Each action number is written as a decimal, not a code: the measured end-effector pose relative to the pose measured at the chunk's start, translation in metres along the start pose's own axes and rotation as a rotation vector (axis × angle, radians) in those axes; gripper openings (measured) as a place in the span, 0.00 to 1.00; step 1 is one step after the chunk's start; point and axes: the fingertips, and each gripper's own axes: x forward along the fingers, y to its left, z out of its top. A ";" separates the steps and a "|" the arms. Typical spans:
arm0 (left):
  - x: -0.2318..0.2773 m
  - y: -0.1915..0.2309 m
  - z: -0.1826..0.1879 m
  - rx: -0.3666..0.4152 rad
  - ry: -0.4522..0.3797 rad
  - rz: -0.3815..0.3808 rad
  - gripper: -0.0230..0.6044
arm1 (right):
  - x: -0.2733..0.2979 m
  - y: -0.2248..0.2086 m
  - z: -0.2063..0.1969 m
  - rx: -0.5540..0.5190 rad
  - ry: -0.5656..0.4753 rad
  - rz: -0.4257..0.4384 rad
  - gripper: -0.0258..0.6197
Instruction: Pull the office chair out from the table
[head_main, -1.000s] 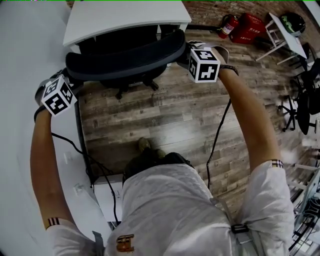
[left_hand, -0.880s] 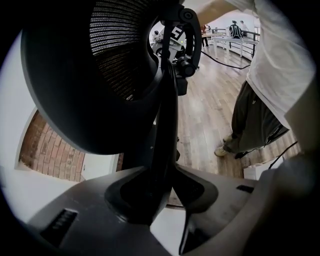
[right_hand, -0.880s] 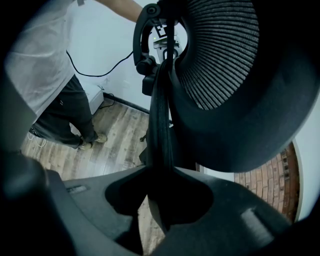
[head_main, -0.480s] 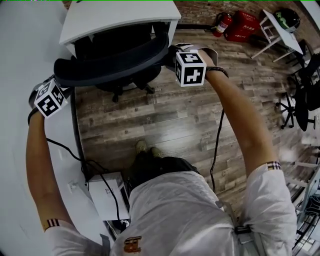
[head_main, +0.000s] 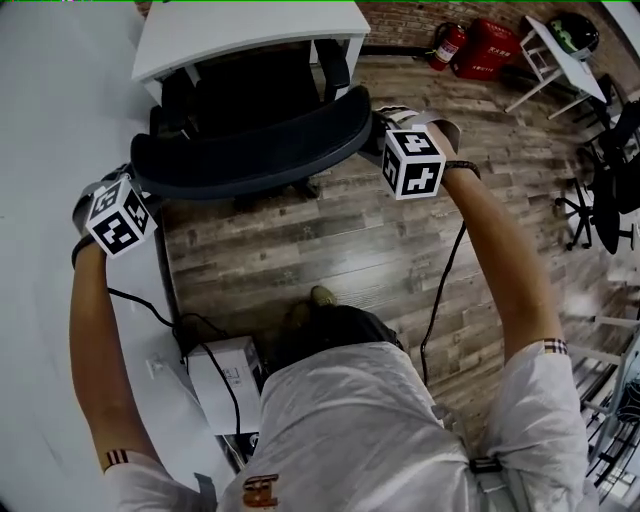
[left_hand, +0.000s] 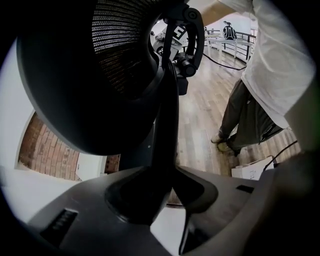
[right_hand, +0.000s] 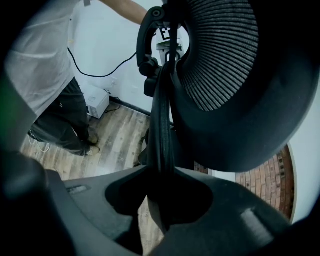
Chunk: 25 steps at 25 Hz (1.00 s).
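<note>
Office chair on the wood floor, seat partly under the white surface. Held at both ends of the backrest: left tool clamped on the left rim, right tool clamped on the right rim.

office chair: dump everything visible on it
Black office chair, upright, with a curved mesh backrest on a dark frame, plus armrests. It stands on the wood floor, seat close to the white table. The left tongs and right tongs clamp the backrest's two side edges.
</note>
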 end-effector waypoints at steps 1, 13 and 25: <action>-0.003 -0.006 0.000 0.003 -0.003 0.005 0.26 | -0.003 0.005 0.002 0.002 0.000 -0.005 0.21; -0.029 -0.084 0.008 -0.023 0.005 0.015 0.26 | -0.034 0.070 0.013 -0.017 -0.020 0.004 0.21; -0.062 -0.160 0.013 -0.072 0.048 0.007 0.27 | -0.070 0.135 0.033 -0.056 -0.058 -0.013 0.21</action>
